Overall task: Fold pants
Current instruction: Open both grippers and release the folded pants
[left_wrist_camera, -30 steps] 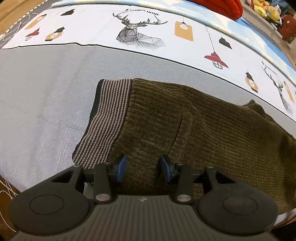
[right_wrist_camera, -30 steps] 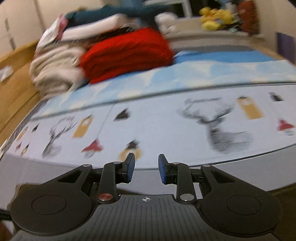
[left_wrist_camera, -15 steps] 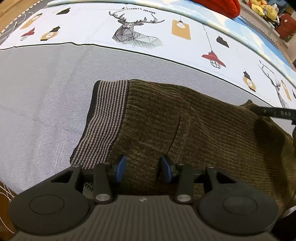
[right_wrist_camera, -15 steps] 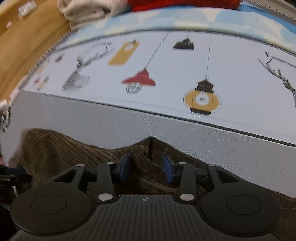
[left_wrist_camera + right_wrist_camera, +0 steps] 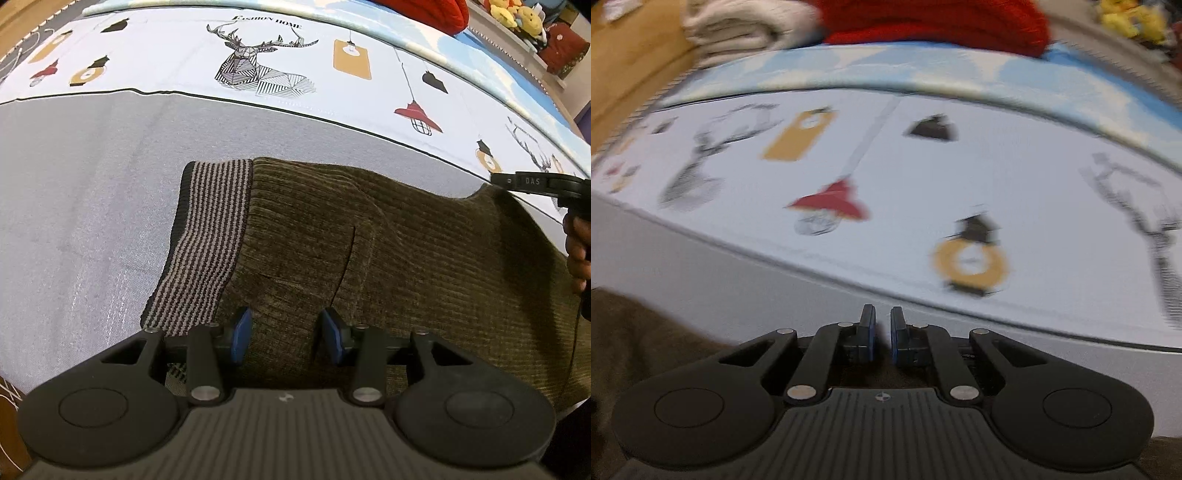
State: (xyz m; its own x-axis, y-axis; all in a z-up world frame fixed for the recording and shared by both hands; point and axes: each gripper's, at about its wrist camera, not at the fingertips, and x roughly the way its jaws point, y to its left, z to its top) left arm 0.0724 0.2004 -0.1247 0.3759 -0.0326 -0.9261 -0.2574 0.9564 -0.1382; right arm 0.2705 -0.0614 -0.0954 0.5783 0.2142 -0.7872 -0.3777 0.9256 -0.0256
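Olive-brown corduroy pants (image 5: 406, 251) with a striped knit waistband (image 5: 207, 236) lie flat on the grey bed cover. My left gripper (image 5: 284, 334) is open, its blue pads over the pants just right of the waistband. My right gripper (image 5: 882, 332) has its jaws almost closed, with dark pants fabric (image 5: 635, 332) under and between them at the far edge. In the left wrist view the right gripper (image 5: 535, 182) shows at the pants' far right corner, pinching the raised fabric edge.
The bed cover has a grey band (image 5: 74, 184) and a white printed part with deer and lamps (image 5: 266, 70). Folded red (image 5: 934, 22) and cream (image 5: 738, 26) clothes are stacked at the back. Wooden floor (image 5: 624, 62) lies to the left.
My right gripper's jaws have closed on the pants' far edge and the view has tilted up a little. The left gripper has stayed in place, open.
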